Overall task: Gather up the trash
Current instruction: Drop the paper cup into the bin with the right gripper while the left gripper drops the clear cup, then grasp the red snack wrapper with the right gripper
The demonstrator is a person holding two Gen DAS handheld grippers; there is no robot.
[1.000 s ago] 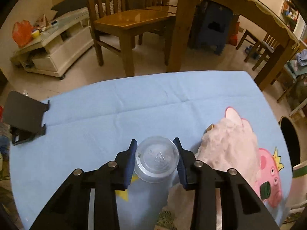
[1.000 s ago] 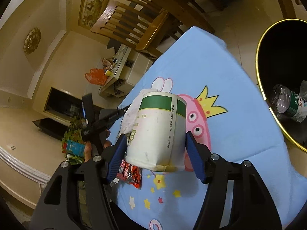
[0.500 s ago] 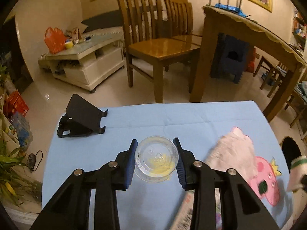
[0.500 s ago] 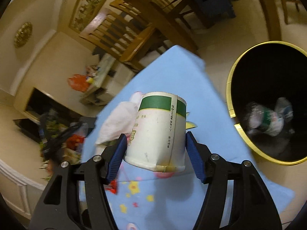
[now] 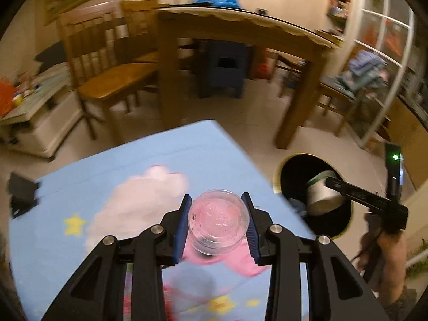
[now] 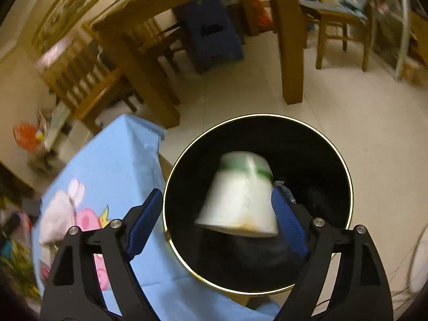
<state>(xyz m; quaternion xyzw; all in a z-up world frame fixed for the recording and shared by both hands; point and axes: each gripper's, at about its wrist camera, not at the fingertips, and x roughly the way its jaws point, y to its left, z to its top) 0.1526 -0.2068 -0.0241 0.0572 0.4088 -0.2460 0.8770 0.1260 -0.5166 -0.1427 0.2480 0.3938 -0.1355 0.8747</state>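
My left gripper [image 5: 217, 223] is shut on a clear plastic cup [image 5: 217, 222] and holds it above the blue tablecloth [image 5: 112, 176]. My right gripper [image 6: 216, 219] is open over the black trash bin [image 6: 329, 160]. A white paper cup with a green band [image 6: 240, 198] is blurred between its spread fingers; the left finger [image 6: 144, 219] stands clear of it. In the left wrist view the paper cup [image 5: 322, 195] and the right gripper [image 5: 325, 191] hang over the bin [image 5: 291, 168]. A crumpled white tissue [image 5: 133, 203] lies on the cloth.
The bin stands on the tiled floor just off the table's right edge. A wooden dining table [image 5: 240, 26] and chairs [image 5: 107, 80] stand beyond. A black phone stand [image 5: 22, 192] sits at the cloth's left edge. A low white cabinet [image 5: 34, 117] is at far left.
My right gripper swung from above the table to over the bin and opened; the paper cup is coming loose. My left gripper lifted the clear cup and turned right toward the bin.
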